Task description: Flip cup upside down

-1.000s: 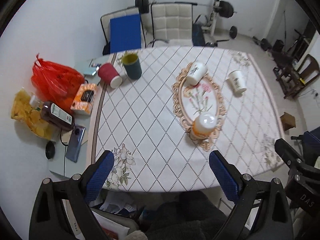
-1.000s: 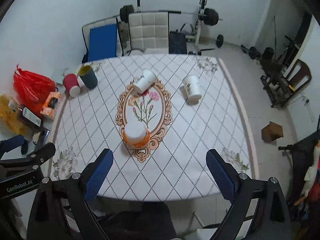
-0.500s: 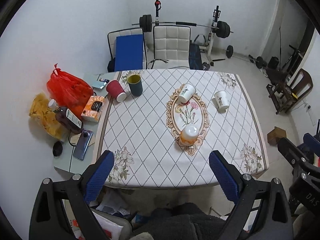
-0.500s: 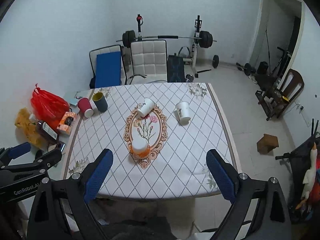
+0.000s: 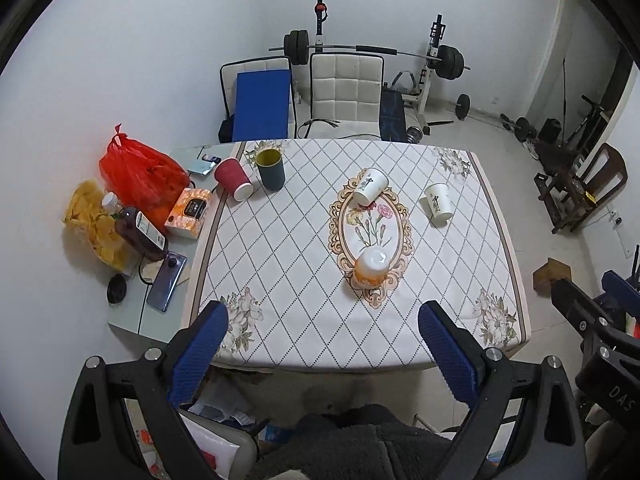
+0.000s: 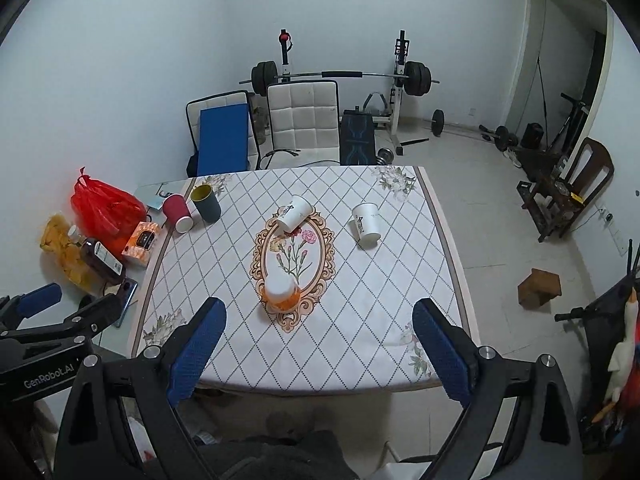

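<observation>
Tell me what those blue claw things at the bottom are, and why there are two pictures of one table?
A person holds two grabbing tools, one per hand, each with a camera looking along its fingers; that makes two pictures. The left gripper and the right gripper are both open and hold nothing, back from the table with the diamond-patterned cloth. On it, an orange-and-white paper cup stands bottom-up, two white paper cups are tipped over, a red paper cup leans bottom-up beside an upright dark teal cup with a yellow inside. A red plastic bag sits to the left, off the cloth.
</observation>
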A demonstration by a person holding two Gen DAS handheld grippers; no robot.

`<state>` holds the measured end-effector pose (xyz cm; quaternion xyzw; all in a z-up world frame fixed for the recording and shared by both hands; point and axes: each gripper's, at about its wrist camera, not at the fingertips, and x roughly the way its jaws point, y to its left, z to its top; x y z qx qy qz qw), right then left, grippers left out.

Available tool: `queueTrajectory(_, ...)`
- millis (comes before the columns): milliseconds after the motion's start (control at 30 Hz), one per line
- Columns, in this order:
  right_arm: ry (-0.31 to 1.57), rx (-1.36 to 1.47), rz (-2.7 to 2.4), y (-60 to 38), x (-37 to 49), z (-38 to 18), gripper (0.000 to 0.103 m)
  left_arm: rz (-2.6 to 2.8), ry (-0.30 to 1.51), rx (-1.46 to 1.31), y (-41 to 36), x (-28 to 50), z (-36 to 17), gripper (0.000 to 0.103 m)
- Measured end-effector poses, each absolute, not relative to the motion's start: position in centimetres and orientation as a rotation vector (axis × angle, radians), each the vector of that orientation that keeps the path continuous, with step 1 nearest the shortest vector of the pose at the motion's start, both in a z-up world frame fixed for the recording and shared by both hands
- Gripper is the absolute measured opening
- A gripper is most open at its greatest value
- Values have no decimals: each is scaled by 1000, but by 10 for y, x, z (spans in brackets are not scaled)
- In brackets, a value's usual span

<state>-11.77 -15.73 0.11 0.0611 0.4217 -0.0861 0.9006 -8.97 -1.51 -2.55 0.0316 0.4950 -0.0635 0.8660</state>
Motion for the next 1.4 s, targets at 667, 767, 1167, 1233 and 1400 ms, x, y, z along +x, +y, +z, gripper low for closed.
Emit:
queueTrajectory(667, 872, 125, -161, -157, -120, 2, 98, -89, 1008, 69, -8, -97, -17, 101)
queueTrajectory(767, 877, 127, -159, -154, -121, 2, 98, -91, 1012, 73, -6, -99, -16, 101)
queueTrajectory(1167, 889, 131, -155, -147, -122, -2, 98, -93, 1017, 75, -3, -102, -16, 101)
queueTrajectory(1233, 890, 131, -155, -147, -122, -2, 98, -92, 1016, 74, -2, -103, -17, 101)
queueTrajectory(1400, 890, 134, -151, -148, -119, -2, 98, -90, 1013, 74, -1, -103, -17, 101)
